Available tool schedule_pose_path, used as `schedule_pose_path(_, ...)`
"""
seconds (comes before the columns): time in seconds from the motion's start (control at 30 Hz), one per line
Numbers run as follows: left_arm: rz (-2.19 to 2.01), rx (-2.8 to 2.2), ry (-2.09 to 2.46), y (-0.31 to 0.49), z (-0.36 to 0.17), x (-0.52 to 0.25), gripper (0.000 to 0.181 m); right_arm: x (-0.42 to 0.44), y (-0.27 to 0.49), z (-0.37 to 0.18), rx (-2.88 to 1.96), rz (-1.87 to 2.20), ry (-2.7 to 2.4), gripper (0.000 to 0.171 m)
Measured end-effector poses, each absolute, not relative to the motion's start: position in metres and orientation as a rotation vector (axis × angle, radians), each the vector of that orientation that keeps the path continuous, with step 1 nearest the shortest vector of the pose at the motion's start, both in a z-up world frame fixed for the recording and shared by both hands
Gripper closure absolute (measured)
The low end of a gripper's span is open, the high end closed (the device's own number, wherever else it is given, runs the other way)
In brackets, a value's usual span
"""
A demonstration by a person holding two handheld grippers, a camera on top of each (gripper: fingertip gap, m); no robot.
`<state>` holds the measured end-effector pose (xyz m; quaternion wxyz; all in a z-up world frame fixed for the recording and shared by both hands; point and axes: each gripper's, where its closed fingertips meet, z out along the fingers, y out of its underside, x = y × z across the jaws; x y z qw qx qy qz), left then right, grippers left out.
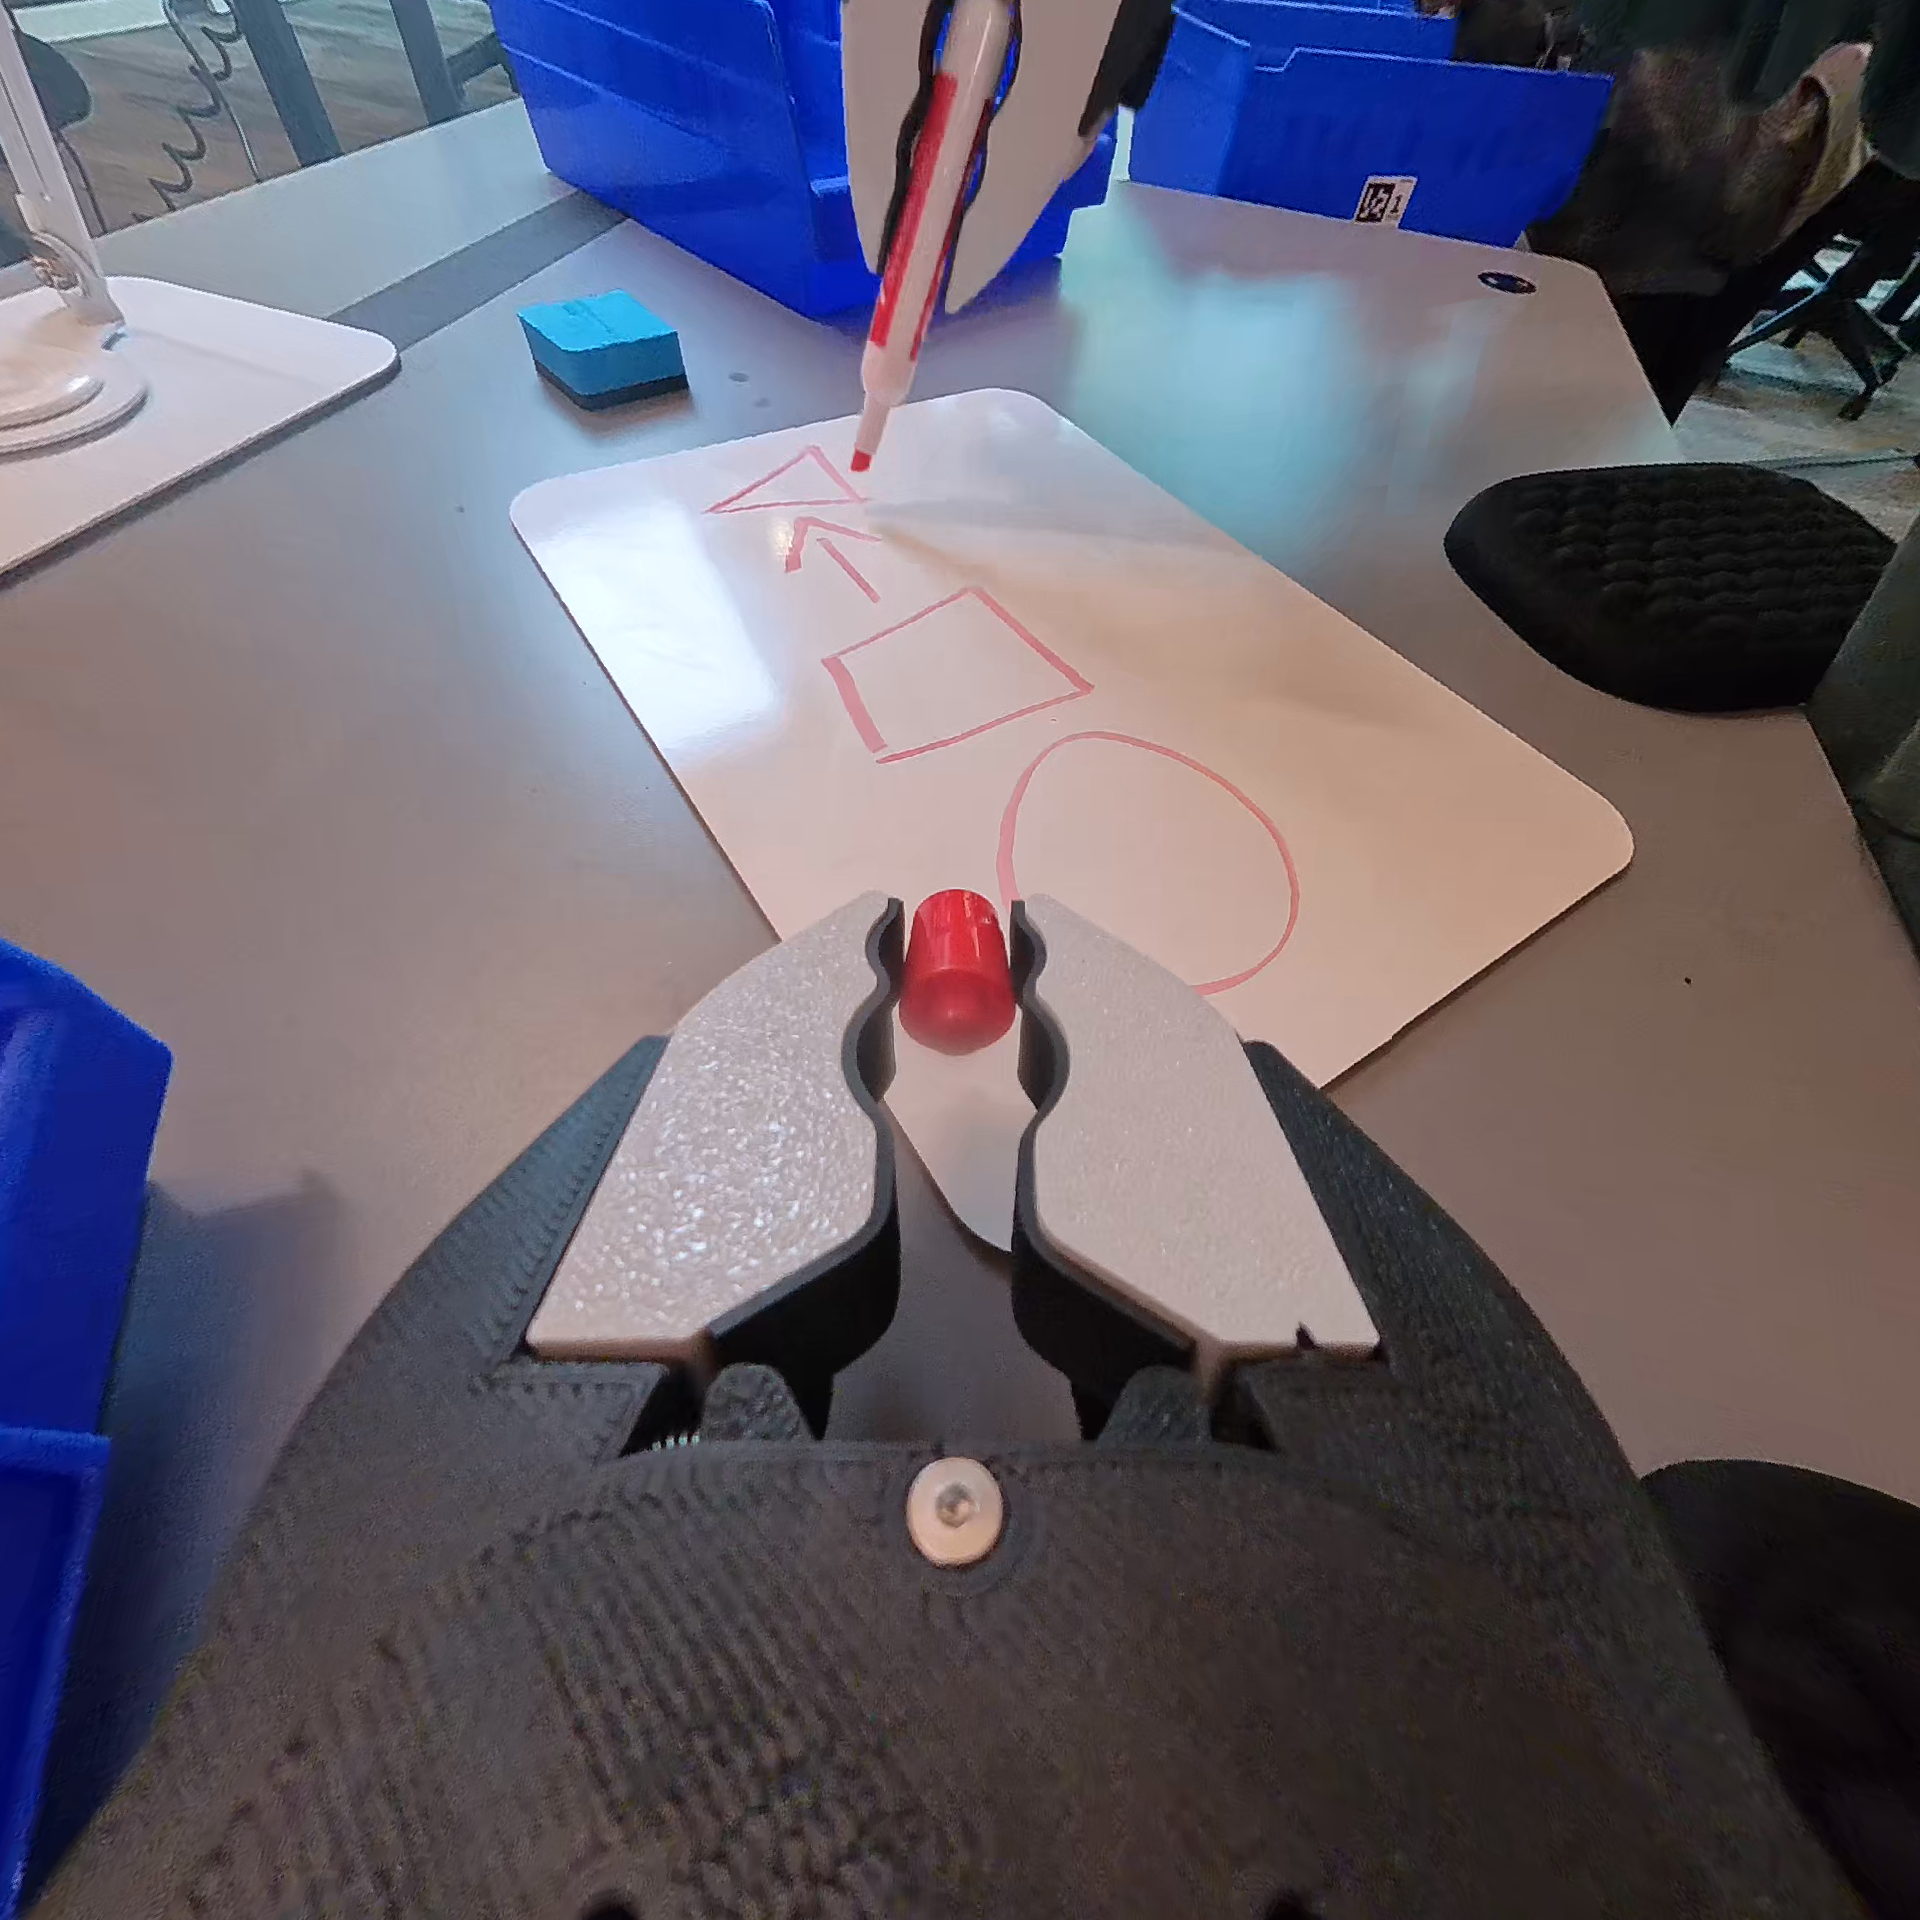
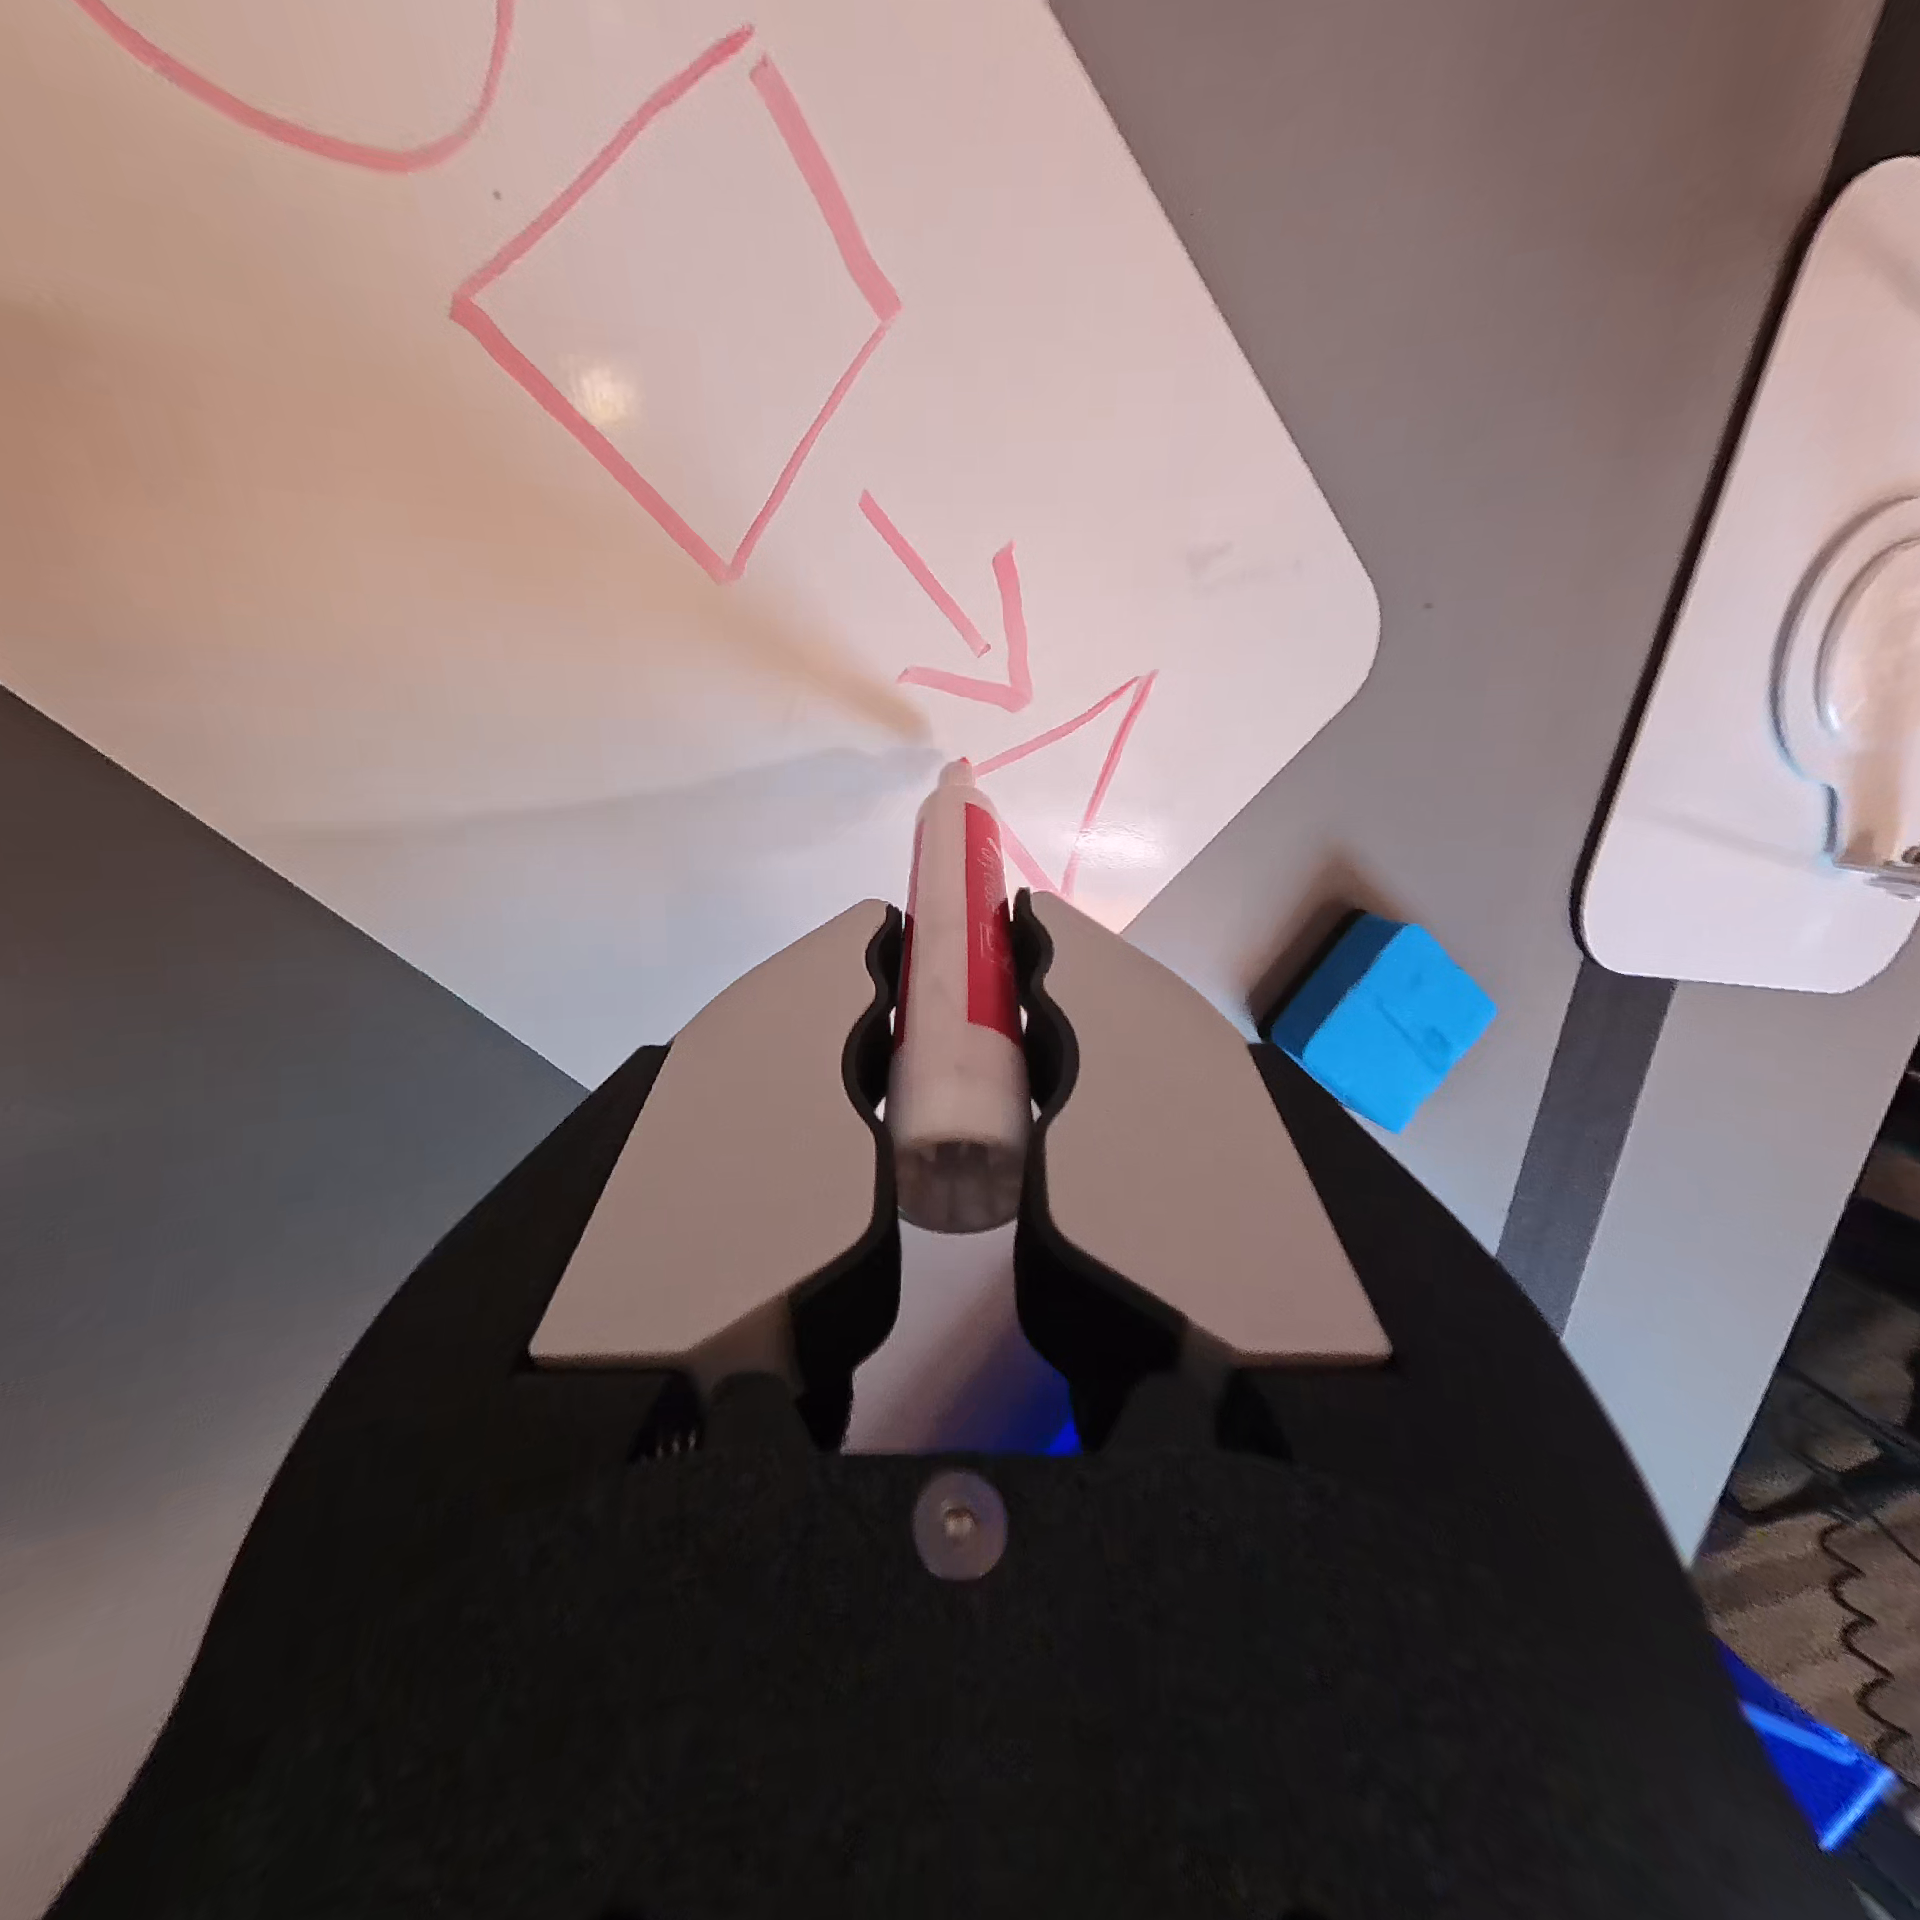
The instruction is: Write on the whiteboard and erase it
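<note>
A white whiteboard [image 1: 1299, 727] lies flat on the grey table, with a red triangle, arrow, square and circle drawn on it; it also shows in the right wrist view [image 2: 260, 468]. My right gripper [image 2: 954, 920] is shut on a red-and-white marker [image 2: 961, 935], its tip at the triangle's corner. In the left wrist view that marker [image 1: 914, 260] comes down from the top, its tip just above the board, and the right gripper [image 1: 925, 301] holds it. My left gripper [image 1: 954, 914] is shut on the red marker cap [image 1: 954, 971], above the board's near edge. A blue eraser [image 1: 603, 345] sits left of the board's far end; it also shows in the right wrist view [image 2: 1377, 1023].
Blue bins [image 1: 686, 125] stand at the back of the table. A white lamp base [image 1: 177, 384] sits at far left, seen also in the right wrist view [image 2: 1745, 623]. A black textured pad [image 1: 1673, 582] lies right of the board. Another blue bin [image 1: 62, 1299] is near left.
</note>
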<state>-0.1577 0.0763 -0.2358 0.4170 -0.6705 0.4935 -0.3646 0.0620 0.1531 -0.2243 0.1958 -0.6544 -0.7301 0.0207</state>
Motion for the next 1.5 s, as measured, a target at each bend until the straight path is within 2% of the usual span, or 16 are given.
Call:
schedule_pose_path(0.2, -0.920, -1.679, 1.242, 0.075, -0.235, -0.157, 0.162, 0.067, 0.161, -0.181, -1.773, 0.120, -1.741, 0.151)
schedule_pose_path(0.33, -0.926, -1.656, 1.239, 0.073, -0.233, -0.155, 0.162, 0.049, 0.140, -0.152, -1.636, 0.336, -1.460, 0.151)
schedule_pose_path(0.6, -0.998, -1.474, 1.241, 0.060, -0.212, -0.145, 0.162, 0.016, 0.085, -0.153, -1.343, 0.854, -1.126, 0.151)
schedule_pose_path(0.87, -1.079, -1.331, 1.181, 0.052, -0.187, -0.141, 0.162, 0.017, 0.068, -0.156, -1.322, 0.913, -1.158, 0.151)
schedule_pose_path(1.13, -1.397, -1.229, 1.126, 0.023, -0.133, -0.089, 0.162, -0.009, 0.021, -0.134, -1.203, 1.008, -1.251, 0.151)
schedule_pose_path(1.5, -1.485, -1.239, 1.081, 0.002, -0.141, -0.065, 0.162, -0.016, 0.003, -0.135, -1.187, 1.078, -1.288, 0.151)
